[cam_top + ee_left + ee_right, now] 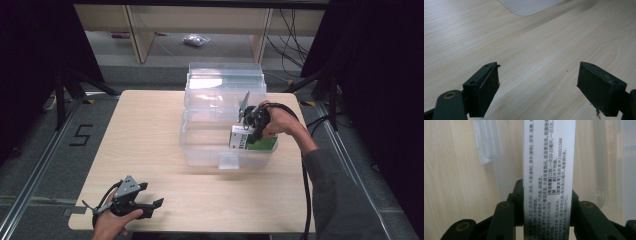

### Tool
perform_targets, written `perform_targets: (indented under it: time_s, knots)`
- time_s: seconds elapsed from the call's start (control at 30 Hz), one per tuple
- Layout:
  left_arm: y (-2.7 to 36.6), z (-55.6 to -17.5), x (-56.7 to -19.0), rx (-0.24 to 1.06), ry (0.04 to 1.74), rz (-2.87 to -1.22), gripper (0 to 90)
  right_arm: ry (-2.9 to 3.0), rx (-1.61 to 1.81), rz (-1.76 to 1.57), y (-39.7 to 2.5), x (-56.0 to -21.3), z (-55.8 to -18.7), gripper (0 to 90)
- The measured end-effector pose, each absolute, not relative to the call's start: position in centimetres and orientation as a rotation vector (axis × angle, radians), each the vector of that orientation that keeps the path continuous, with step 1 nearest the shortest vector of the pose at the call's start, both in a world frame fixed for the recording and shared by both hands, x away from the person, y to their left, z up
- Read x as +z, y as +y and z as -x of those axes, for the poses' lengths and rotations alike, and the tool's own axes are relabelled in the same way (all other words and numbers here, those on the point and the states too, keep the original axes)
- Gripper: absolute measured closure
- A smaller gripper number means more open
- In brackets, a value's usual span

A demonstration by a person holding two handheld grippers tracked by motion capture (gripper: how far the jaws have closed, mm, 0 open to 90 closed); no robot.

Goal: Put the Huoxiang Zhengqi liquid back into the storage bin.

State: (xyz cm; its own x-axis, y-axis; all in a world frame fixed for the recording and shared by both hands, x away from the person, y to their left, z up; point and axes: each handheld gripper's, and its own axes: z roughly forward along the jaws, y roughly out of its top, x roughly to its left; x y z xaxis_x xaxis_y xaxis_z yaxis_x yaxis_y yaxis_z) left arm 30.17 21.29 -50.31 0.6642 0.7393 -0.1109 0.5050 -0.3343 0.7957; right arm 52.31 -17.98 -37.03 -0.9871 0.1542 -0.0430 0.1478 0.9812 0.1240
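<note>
A white and green medicine box (244,139) sits inside the clear plastic bin (202,146), at its front right. My right gripper (251,129) reaches down into the bin and is shut on that box. In the right gripper view the medicine box (549,170) runs upright between the two black jaws, its white side printed with black text. My left gripper (150,196) rests near the table's front left corner, held by a hand. In the left gripper view the left gripper (537,87) is open with bare wood between its pads (489,85).
The bin's clear lid (225,80) stands open behind it at the table's far edge. The wooden table (145,130) is bare left of the bin. A black cable (305,190) trails down along the right forearm. A floor marking "5" (80,135) lies left of the table.
</note>
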Motion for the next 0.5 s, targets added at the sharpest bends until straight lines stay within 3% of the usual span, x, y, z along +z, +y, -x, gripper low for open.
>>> perform_targets:
  time_s: [0.5]
  knots:
    - [21.4, -30.2, -50.3, 0.347, 0.984, -1.985, 16.9, 3.100, 0.218, -0.242, -18.3, -39.4, -52.6, 64.6]
